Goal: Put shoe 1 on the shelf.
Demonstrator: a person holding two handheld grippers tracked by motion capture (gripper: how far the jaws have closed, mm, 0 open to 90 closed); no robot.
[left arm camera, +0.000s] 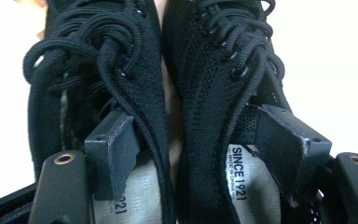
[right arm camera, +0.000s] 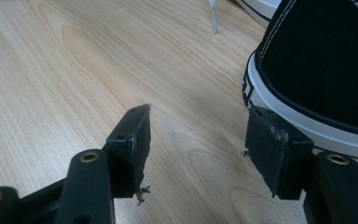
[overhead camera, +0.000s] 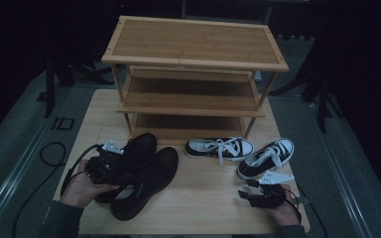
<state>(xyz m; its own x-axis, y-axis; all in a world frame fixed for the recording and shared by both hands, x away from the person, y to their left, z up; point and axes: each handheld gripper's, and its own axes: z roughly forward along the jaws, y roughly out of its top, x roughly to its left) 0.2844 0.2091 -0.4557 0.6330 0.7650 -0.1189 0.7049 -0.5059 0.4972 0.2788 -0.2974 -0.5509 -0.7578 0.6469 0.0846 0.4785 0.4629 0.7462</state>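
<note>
Two black lace-up shoes lie side by side at the table's left, one (overhead camera: 140,147) nearer the rack and one (overhead camera: 149,179) nearer me. My left gripper (overhead camera: 125,163) reaches into their openings. In the left gripper view one jaw stands inside each shoe, and the inner walls of the left shoe (left arm camera: 135,84) and the right shoe (left arm camera: 205,70) lie between the jaws. A strip of insole shows beside the right jaw, so the left gripper (left arm camera: 191,114) is open. My right gripper (overhead camera: 244,188) rests open at the front right, with bare wood between the jaws of the right gripper (right arm camera: 199,112).
A three-tier bamboo shoe rack (overhead camera: 193,44) stands at the back of the wooden table (overhead camera: 208,203). Two black-and-white sneakers lie before it, one (overhead camera: 219,148) in the middle and one (overhead camera: 267,157) at the right. The heel of that sneaker (right arm camera: 321,60) sits just beside my right jaw.
</note>
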